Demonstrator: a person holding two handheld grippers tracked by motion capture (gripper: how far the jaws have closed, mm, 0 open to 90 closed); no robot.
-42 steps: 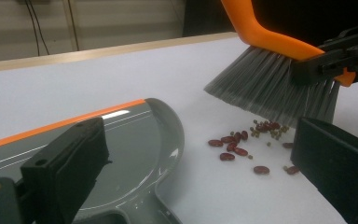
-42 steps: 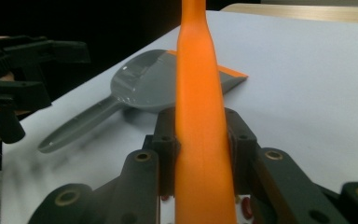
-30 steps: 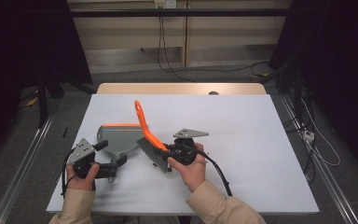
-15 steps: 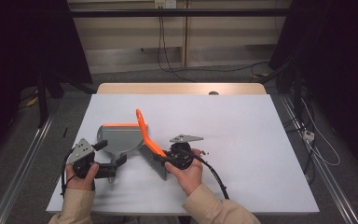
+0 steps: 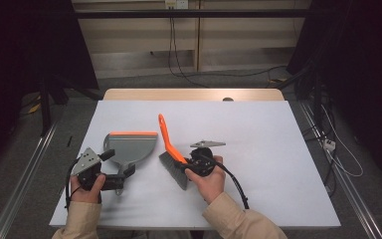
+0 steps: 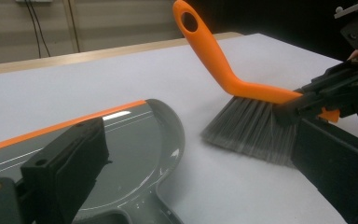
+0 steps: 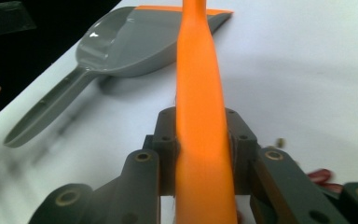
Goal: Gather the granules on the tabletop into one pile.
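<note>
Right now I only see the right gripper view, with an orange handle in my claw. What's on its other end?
Observer: Grey bristles. It's a brush.
Operator: Is the left claw holding the grey dustpan?
Observer: No. In the left gripper view its jaws stand open, one on either side of the dustpan's handle.
Operator: Do the bristles touch the dustpan?
Observer: No, there is bare white table between them.
</note>
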